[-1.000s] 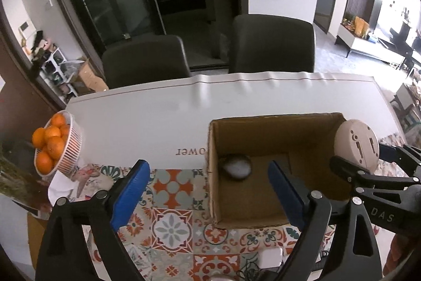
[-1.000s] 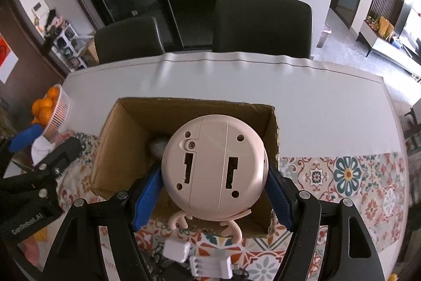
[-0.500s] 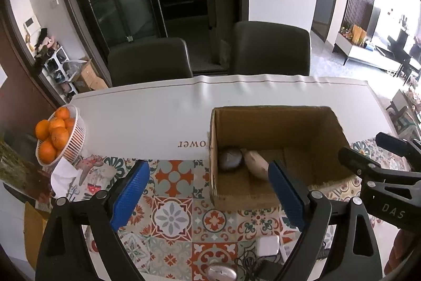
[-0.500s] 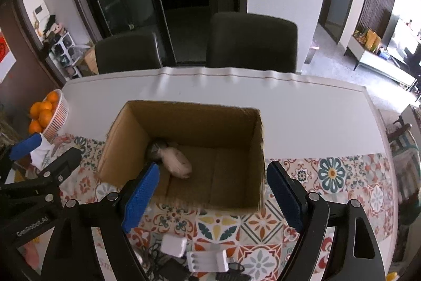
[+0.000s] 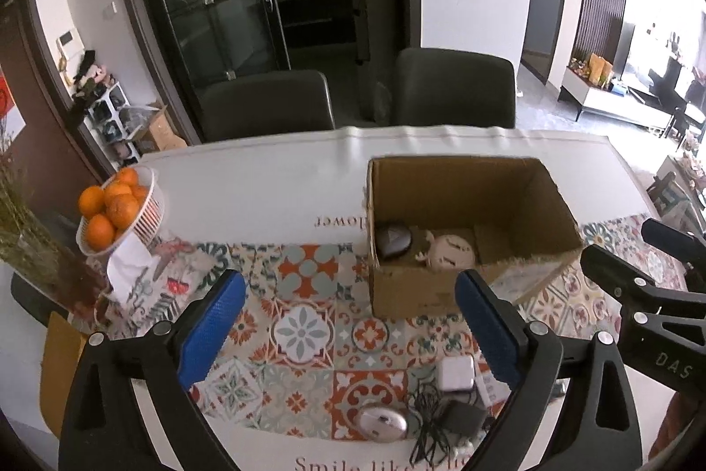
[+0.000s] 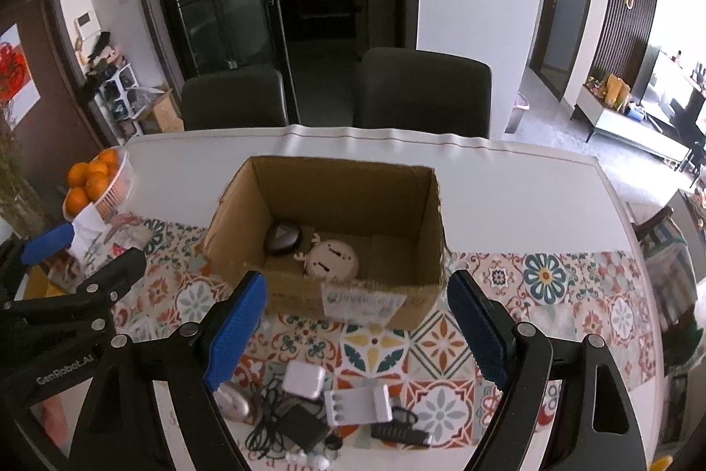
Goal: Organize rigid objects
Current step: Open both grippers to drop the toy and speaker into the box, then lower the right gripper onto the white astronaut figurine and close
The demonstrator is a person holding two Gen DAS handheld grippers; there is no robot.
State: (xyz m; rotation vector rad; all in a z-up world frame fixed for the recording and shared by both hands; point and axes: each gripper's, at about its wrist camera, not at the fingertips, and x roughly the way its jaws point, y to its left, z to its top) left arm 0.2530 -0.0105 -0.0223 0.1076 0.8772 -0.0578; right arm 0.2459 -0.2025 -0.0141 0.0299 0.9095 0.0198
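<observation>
An open cardboard box [image 5: 536,206] [image 6: 247,215] stands on the patterned mat. Inside lie a round pink clock [image 5: 452,251] [image 6: 332,260], back up, and a dark grey mouse [image 5: 392,241] [image 6: 282,237]. On the mat in front lie a white charger cube [image 5: 456,374] [image 6: 304,378], a silver mouse [image 5: 381,422] [image 6: 233,402], a black adapter with cable [image 5: 459,418] [image 6: 300,429] and a white battery charger [image 6: 358,405]. My left gripper [image 5: 351,334] is open and empty, near the box's left front. My right gripper [image 6: 355,332] is open and empty, above the box's front edge.
A white basket of oranges [image 5: 115,206] [image 6: 95,179] sits at the table's left edge beside a tissue pack [image 5: 132,265]. Two dark chairs [image 5: 454,87] stand behind the table. The white tablecloth [image 5: 264,188] stretches behind the box.
My right gripper opened and let go of the pink clock, which now lies in the box beside the grey mouse. Both grippers have drawn back and up from the box.
</observation>
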